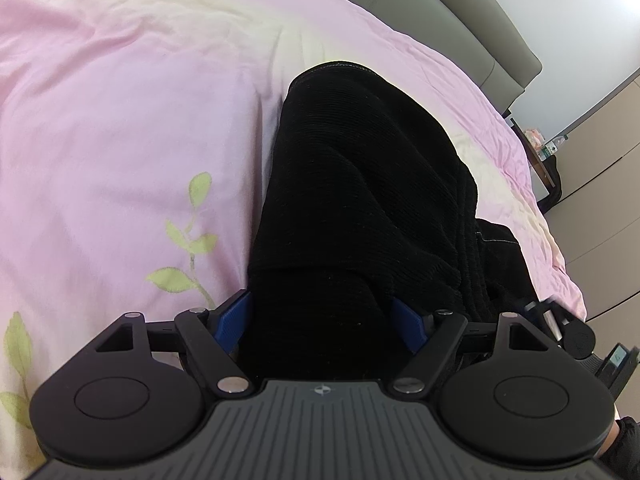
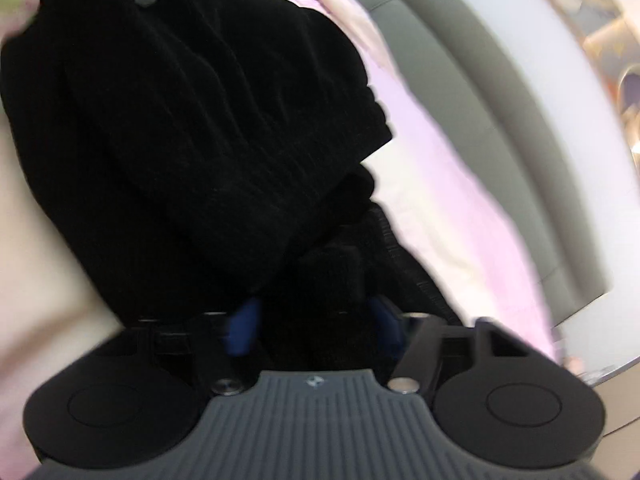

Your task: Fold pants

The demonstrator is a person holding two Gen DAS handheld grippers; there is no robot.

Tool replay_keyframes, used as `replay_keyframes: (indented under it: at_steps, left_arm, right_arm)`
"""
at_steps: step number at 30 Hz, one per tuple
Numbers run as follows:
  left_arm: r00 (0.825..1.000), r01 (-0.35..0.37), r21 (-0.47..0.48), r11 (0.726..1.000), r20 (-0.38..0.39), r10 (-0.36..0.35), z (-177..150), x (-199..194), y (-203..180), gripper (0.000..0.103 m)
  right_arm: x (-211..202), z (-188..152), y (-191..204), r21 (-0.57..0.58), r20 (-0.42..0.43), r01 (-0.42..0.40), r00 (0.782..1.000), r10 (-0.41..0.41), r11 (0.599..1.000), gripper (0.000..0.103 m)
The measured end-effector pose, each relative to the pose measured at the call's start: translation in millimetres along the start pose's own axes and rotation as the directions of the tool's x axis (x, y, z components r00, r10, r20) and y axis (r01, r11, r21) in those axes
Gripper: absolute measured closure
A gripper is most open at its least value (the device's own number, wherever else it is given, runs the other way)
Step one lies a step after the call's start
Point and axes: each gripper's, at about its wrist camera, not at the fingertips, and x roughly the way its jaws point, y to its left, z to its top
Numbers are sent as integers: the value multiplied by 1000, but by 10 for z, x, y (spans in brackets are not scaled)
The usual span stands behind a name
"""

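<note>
Left wrist view: left gripper [image 1: 322, 322] low in frame, blue pads [image 1: 230, 322] set fairly wide apart with black fabric bunched between them.
Left grip: clamped on the near end of the pants [image 1: 360, 184]; cloth fills the whole gap between the pads.
Pants, seen from left claw: black ribbed knit, running straight ahead and away, far hem [image 1: 336, 67] well beyond the fingertips, a fold draped across just ahead of the pads.
Bedspread [image 1: 120, 120]: pink and cream, green leaf print to the left of the claw; under and around the pants.
Headboard [image 1: 452, 28]: grey, far ahead and to the right.
Right wrist view: blurred; right gripper [image 2: 316, 328] with blue pads [image 2: 244, 328] parted, dark cloth between them.
Right grip: closed on a bunched edge of the pants [image 2: 192, 128].
Pants, seen from right claw: heaped ahead and to the left, bedspread [image 2: 448, 184] to the right.
</note>
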Motion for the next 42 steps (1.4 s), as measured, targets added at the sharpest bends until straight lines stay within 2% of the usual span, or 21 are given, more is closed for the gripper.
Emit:
replay_keyframes:
  at_steps: [2, 4, 6, 8, 9, 12, 15, 18, 20, 22, 23, 25, 28, 30, 31, 33, 38, 40, 42]
  left_arm:
    - [1000, 2, -6, 1000, 0, -2, 1, -7, 10, 13]
    - [1000, 6, -16, 1000, 2, -6, 2, -16, 21, 13]
    - [1000, 8, -18, 1000, 1, -8, 4, -11, 24, 12]
    - [1000, 6, -10, 1000, 2, -6, -5, -8, 17, 12]
    - [1000, 7, -3, 1000, 5, -7, -18, -9, 13, 12]
    - [1000, 6, 0, 1000, 16, -6, -61, -2, 24, 10]
    - [999, 18, -18, 1000, 34, -17, -71, -27, 49, 10]
    - [997, 12, -6, 1000, 76, -12, -106, -69, 18, 15]
    - [992, -22, 45, 999, 124, 17, -138, -128, -72, 19]
    - [980, -78, 105, 991, 192, 57, -175, -210, -202, 21]
    - [967, -122, 130, 984, 240, 88, -200, -263, -279, 21]
    - [937, -198, 141, 970, 318, 145, -258, -363, -390, 20]
    - [895, -303, 195, 933, 395, 209, -403, -491, -642, 16]
    - [881, -358, 262, 896, 412, 231, -496, -488, -884, 14]
    - [883, -369, 299, 880, 408, 232, -549, -459, -1042, 13]
    - [900, -351, 358, 865, 385, 205, -640, -357, -1335, 13]
    - [954, -230, 470, 852, 284, 100, -883, 185, -2121, 12]
    - [968, -198, 531, 824, 240, 79, -964, 486, -2453, 12]
    - [973, -195, 593, 781, 215, 80, -1065, 764, -2756, 12]
  right_arm:
    - [-93, 20, 23, -18, 42, 26, 999, -25, 1000, 80]
    - [-213, 22, -3, 26, 76, 30, 997, -32, 999, 80]
    - [-212, -3, -1, 39, 65, 20, 998, -22, 999, 80]
    - [-84, -44, 103, -2, 39, 13, 999, -13, 1000, 77]
    - [15, -59, 163, -27, 22, 7, 1000, -6, 1000, 72]
    - [91, -74, 176, -68, 27, 8, 1000, -6, 998, 71]
    - [-105, -90, -201, 86, 54, -76, 996, 72, 993, 70]
    - [-364, -322, -696, 301, 85, -103, 993, 82, 948, 62]
    - [-452, -560, -1035, 437, 82, -101, 994, 72, 894, 61]
    - [-552, -899, -1376, 582, 56, -73, 997, 50, 810, 59]
    - [-551, -1048, -1523, 645, 41, -58, 998, 41, 762, 59]
    - [-523, -1364, -1815, 776, 25, -55, 998, 57, 628, 58]
    - [-455, -1739, -2118, 915, 61, -101, 992, 115, 392, 57]
    - [-333, -1910, -2281, 960, 103, -140, 982, 155, 244, 57]
    - [-274, -1960, -2329, 969, 121, -155, 977, 173, 194, 57]
    - [-302, -2085, -2364, 975, 156, -183, 968, 196, 124, 57]
    - [-578, -2340, -2381, 978, 195, -205, 963, 188, 35, 54]
    - [-683, -2462, -2396, 980, 191, -197, 964, 182, 12, 53]
    - [-697, -2542, -2396, 984, 171, -176, 968, 184, 15, 52]
